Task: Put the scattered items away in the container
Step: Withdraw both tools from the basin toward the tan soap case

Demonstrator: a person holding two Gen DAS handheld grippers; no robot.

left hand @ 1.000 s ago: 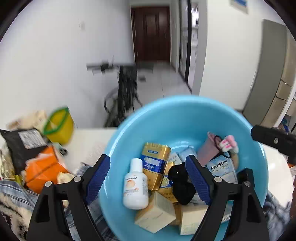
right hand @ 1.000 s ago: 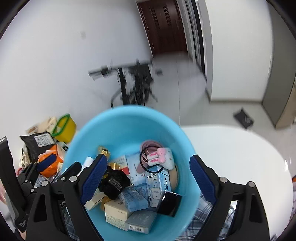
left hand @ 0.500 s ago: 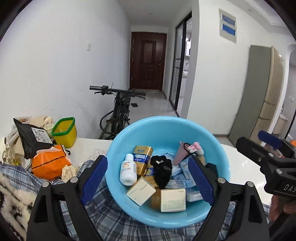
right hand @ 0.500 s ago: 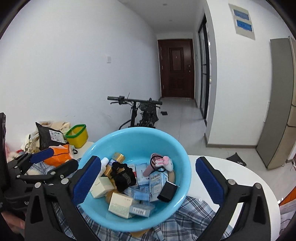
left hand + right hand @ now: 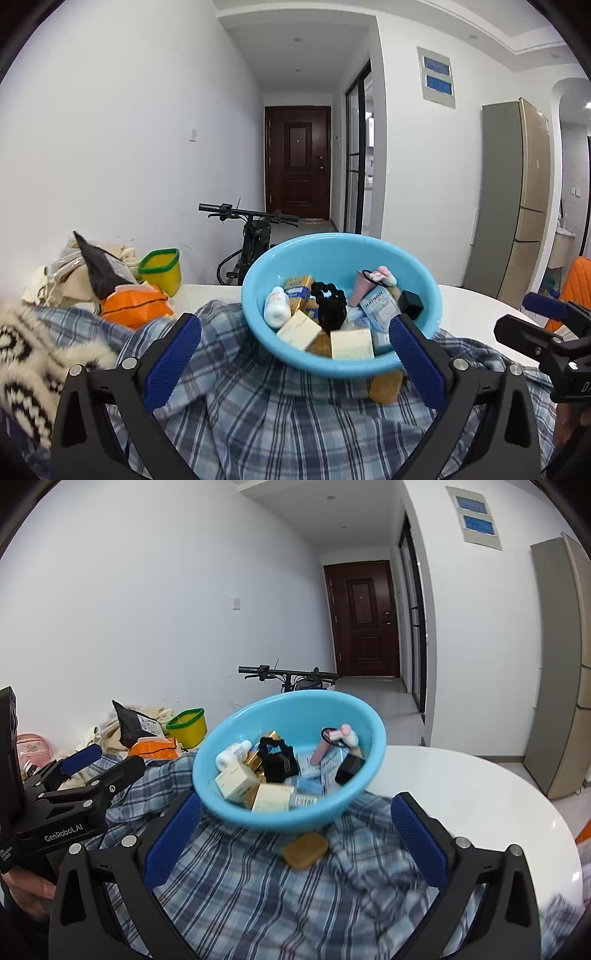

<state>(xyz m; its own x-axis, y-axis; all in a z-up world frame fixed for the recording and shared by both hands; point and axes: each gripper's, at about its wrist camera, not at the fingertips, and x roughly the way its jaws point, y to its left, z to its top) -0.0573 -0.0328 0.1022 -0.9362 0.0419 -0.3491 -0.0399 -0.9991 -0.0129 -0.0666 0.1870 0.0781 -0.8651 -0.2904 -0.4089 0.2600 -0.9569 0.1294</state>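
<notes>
A light-blue bowl (image 5: 332,365) (image 5: 280,819) sits tilted on a blue plaid cloth (image 5: 277,413) (image 5: 258,886). It holds a white bottle (image 5: 277,310), a black scrunchie (image 5: 330,302), cream boxes (image 5: 351,343), a gold box (image 5: 299,290) and several other small packs. A brown flat bar (image 5: 386,386) (image 5: 306,850) lies on the cloth at the bowl's near edge, outside it. My left gripper (image 5: 293,322) (image 5: 110,764) is short of the bowl, its jaws opening with nothing gripped. My right gripper (image 5: 296,800) (image 5: 524,317) stands open beside it, holding nothing.
Left of the bowl are an orange bag (image 5: 133,304), a black pouch (image 5: 101,269), a yellow bin with a green rim (image 5: 160,269) and a furry black-and-white garment (image 5: 29,354). The round white table (image 5: 480,794) stretches right. A bicycle (image 5: 251,236) stands behind.
Both grippers have drawn back from the bowl, which now looks smaller and farther off. The left jaws have spread wider. The bowl and its contents stay on the cloth.
</notes>
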